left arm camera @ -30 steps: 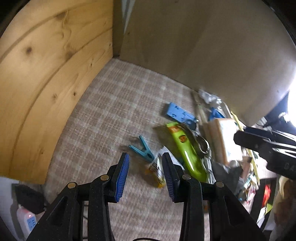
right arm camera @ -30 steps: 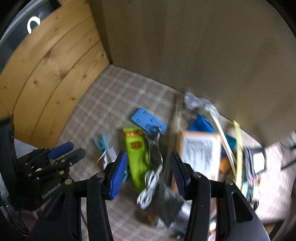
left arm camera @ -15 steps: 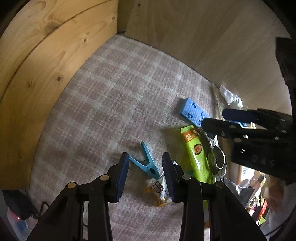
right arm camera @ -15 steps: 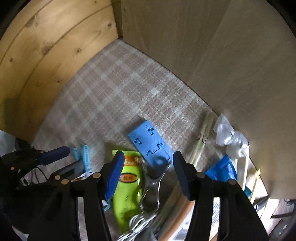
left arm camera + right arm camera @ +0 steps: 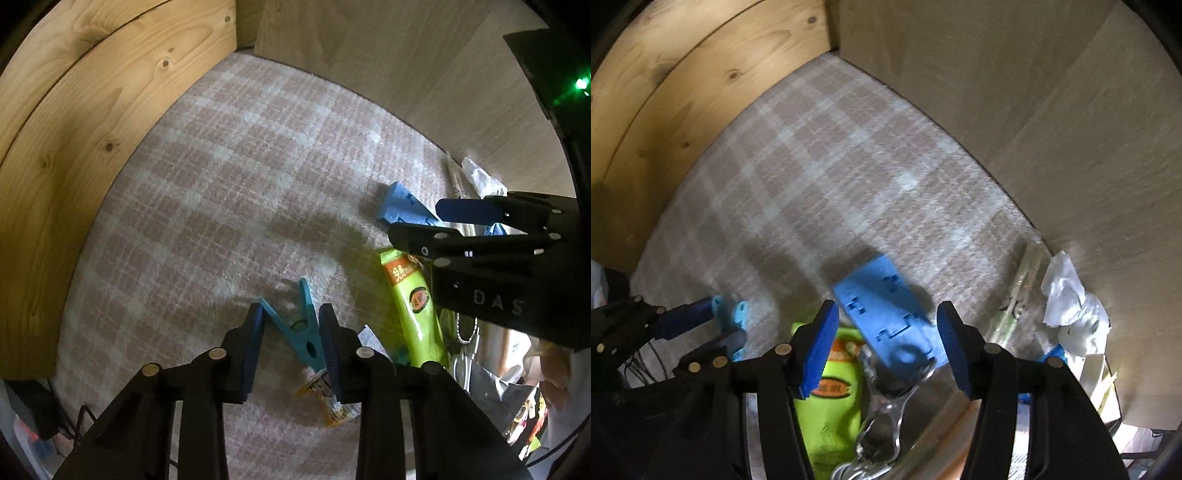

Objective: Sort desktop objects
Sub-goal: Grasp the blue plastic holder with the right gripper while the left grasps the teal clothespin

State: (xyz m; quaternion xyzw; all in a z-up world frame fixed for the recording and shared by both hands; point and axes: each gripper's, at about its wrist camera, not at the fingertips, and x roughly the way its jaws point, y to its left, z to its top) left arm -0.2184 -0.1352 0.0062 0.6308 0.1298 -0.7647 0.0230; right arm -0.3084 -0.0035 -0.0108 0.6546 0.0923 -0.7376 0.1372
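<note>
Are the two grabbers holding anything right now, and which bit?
Nothing is held. The left gripper, jaws just closing, straddles the teal clothespin without clearly pinching it. The right gripper hangs open over the blue plastic piece.

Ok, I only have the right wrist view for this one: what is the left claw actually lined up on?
Observer: The left claw straddles a teal clothespin lying flat on the checked cloth. Its jaws have just been closing, but no firm clamp shows yet.
Operator: Anything else under it?
Observer: Yes, a small yellow sachet lies just past the clothespin's closed end, partly hidden by one finger.
</note>
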